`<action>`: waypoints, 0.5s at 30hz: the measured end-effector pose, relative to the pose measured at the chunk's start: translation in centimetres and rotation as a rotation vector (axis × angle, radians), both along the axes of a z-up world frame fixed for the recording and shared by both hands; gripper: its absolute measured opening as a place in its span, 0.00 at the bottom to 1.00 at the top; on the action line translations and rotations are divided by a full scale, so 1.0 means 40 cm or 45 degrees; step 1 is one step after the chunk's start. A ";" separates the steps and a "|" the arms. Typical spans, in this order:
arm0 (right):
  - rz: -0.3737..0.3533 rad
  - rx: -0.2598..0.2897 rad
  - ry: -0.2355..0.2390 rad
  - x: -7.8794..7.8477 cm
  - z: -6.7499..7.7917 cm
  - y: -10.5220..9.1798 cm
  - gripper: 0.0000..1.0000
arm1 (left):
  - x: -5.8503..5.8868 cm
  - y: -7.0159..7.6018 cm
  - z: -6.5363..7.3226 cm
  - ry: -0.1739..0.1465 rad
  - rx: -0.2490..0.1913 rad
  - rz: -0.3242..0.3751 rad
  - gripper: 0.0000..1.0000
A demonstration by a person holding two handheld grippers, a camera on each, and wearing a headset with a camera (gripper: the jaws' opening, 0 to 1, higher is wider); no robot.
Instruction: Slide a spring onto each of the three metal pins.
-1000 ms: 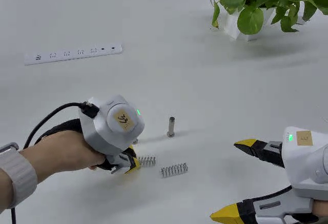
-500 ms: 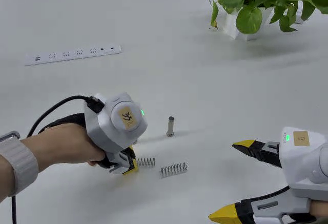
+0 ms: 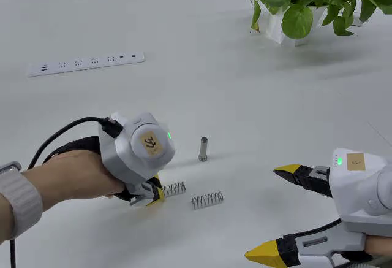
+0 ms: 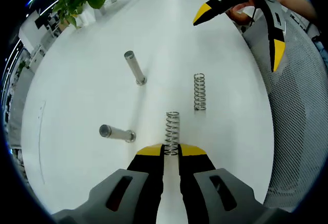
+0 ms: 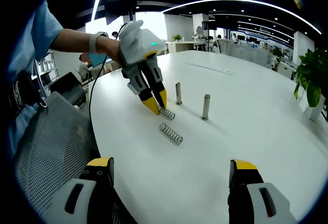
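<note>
My left gripper (image 4: 171, 149) is shut on the near end of a small steel spring (image 4: 172, 126), which points forward, low over the white table. In the head view the same left gripper (image 3: 156, 195) holds that spring (image 3: 174, 188) left of centre. A second spring (image 3: 207, 200) lies loose on the table just to its right. One metal pin (image 3: 203, 149) stands upright behind the springs. The left gripper view shows two pins, one farther (image 4: 135, 67) and one nearer on the left (image 4: 117, 133). My right gripper (image 3: 274, 213) is wide open at the lower right, holding nothing.
A white power strip (image 3: 86, 64) lies at the back left. A potted green plant (image 3: 306, 1) stands at the back right. A black cable (image 3: 61, 136) runs from the left gripper toward the left edge. A mesh chair (image 5: 46, 147) sits beside the table.
The left gripper has tipped and lifted a little, raising the free end of the spring it holds. The right gripper stays open and has barely shifted.
</note>
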State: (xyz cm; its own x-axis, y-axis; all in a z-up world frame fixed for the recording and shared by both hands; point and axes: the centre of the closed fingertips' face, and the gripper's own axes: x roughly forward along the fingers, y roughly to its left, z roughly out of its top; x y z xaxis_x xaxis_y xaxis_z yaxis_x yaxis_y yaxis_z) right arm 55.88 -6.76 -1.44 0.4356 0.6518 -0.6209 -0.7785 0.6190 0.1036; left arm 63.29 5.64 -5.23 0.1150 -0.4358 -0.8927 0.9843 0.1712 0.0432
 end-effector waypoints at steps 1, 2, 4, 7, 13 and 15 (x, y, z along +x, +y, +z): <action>0.002 0.000 -0.003 0.000 0.001 0.001 0.93 | 0.001 0.000 0.000 -0.003 -0.015 0.009 0.07; 0.005 0.001 -0.003 0.000 0.001 0.004 0.93 | 0.001 0.002 0.001 -0.006 -0.035 0.034 0.07; 0.008 0.000 -0.003 0.000 0.003 0.006 0.93 | -0.001 0.005 0.002 -0.016 -0.063 0.059 0.07; 0.014 -0.003 -0.004 0.000 0.005 0.008 0.93 | -0.001 0.009 0.005 -0.026 -0.102 0.112 0.07; 0.022 0.001 -0.014 0.001 0.015 0.016 0.92 | -0.007 -0.006 0.047 -0.048 -0.288 0.206 0.07; 0.029 0.002 -0.018 0.001 0.019 0.022 0.92 | -0.010 -0.008 0.068 -0.055 -0.349 0.246 0.07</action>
State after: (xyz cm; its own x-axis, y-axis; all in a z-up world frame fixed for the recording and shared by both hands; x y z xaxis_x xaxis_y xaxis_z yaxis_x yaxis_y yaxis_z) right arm 55.91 -5.90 -0.67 0.4291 0.6626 -0.6139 -0.7940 0.6007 0.0933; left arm 62.89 5.30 -2.50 0.2541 -0.6254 -0.7378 0.9307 0.3657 0.0105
